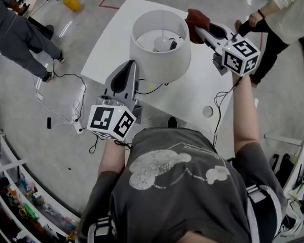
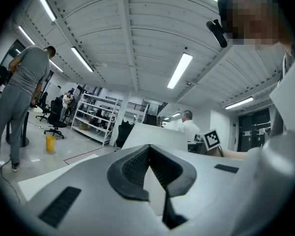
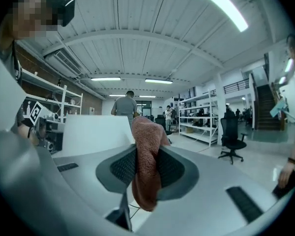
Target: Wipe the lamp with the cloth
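Observation:
A lamp with a white drum shade (image 1: 159, 47) and a bare bulb (image 1: 162, 43) stands on the white table (image 1: 109, 39). My right gripper (image 1: 196, 27) is shut on a reddish-brown cloth (image 1: 197, 17) held at the shade's far right rim. In the right gripper view the cloth (image 3: 147, 166) hangs bunched between the jaws of that gripper (image 3: 146, 149), with the shade (image 3: 96, 134) just to the left. My left gripper (image 1: 134, 64) is shut with nothing in it, its tip against the shade's near left wall. The left gripper view shows that gripper (image 2: 148, 147) with the shade (image 2: 157, 134) beyond it.
A black lamp cord (image 1: 152, 89) runs over the table's near edge. A person in grey stands at far left, another in a white top at far right. A yellow bin (image 1: 72, 2) and loose cables (image 1: 73, 105) lie on the floor. Shelves (image 1: 20, 206) fill the lower left.

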A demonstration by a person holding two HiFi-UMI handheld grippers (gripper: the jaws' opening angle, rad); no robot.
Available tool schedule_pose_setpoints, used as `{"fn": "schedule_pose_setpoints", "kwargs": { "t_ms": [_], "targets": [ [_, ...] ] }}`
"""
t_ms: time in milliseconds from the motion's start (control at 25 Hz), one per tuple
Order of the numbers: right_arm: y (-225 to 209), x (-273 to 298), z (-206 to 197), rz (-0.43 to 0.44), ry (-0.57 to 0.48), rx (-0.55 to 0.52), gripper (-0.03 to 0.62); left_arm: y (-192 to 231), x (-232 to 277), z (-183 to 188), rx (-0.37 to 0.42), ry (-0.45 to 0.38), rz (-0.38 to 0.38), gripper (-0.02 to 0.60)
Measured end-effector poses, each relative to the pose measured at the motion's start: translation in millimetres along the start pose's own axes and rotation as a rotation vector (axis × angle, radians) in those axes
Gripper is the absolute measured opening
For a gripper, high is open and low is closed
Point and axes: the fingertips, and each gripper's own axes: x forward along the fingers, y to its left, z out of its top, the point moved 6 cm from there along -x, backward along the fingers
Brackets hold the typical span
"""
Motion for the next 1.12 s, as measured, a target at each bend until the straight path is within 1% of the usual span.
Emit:
{"fn": "schedule_pose_setpoints", "kwargs": {
  "t_ms": [160, 240, 320, 400, 560, 880, 1120],
  "targets": [
    [31, -18, 34, 0.016, -0.059, -0.082, 0.095, -2, -1, 9, -0.004, 0.000, -0.037, 0.008],
    [41, -22, 39, 0.016, -0.071, -0.114, 0.097, -4, 1, 11, -0.004, 0.004, -0.058, 0.008],
    [49, -23, 36, -0.002, -0.052, -0.120, 0.096, -5, 0, 12, -0.009, 0.006, -0.075, 0.008],
    [57, -25, 26, -0.019, -0.036, -0.100, 0.097, -7, -3, 11, -0.014, 0.009, -0.091, 0.008],
    [71, -34, -5, -0.051, -0.029, -0.027, 0.096, -11, -13, 1, -0.025, 0.027, -0.125, 0.008],
    [87, -47, -46, -0.100, -0.005, 0.059, 0.096, -10, -22, -10, -0.045, 0.065, -0.138, 0.008],
    [107, -55, -83, -0.127, 0.042, 0.131, 0.096, -10, -33, -23, -0.066, 0.104, -0.155, 0.008]
  ]
}}
